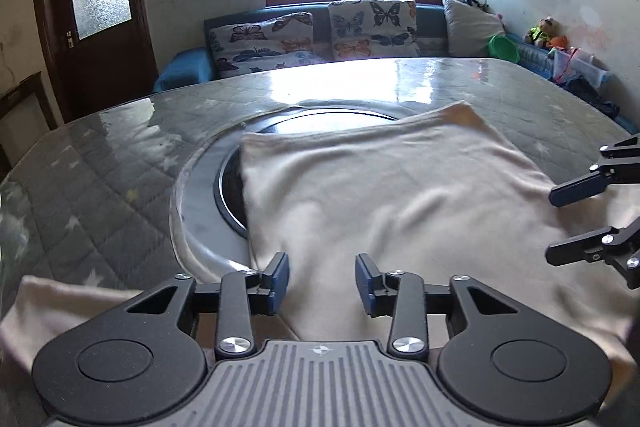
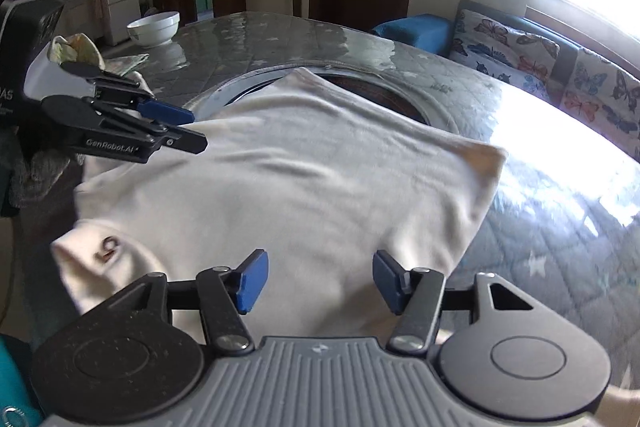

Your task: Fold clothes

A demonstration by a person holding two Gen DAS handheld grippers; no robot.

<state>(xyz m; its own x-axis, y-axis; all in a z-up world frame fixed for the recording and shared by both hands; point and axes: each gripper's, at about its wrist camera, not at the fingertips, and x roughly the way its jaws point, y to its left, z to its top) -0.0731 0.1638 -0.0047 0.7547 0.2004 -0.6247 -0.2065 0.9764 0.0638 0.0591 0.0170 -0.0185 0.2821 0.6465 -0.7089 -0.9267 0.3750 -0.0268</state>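
A cream garment (image 1: pixel 400 187) (image 2: pixel 288 179) lies spread over the glass-topped table, partly covering a dark round inset. In the left wrist view my left gripper (image 1: pixel 322 281) hovers open just above the garment's near edge, nothing between its blue pads. At the right edge of that view my right gripper (image 1: pixel 560 223) is open over the cloth's right side. The right wrist view has my right gripper (image 2: pixel 318 281) open above the near part of the garment, and my left gripper (image 2: pixel 192 131) open over its left side. A collar or sleeve fold with a small dark mark (image 2: pixel 108 251) lies at the near left.
The table (image 1: pixel 100 187) carries a quilted star-patterned cover under glass and a round dark inset (image 1: pixel 232 195). A white bowl (image 2: pixel 154 27) and crumpled cloth (image 2: pixel 76 51) sit at its far end. A sofa with butterfly cushions (image 1: pixel 360 27) lines the window wall.
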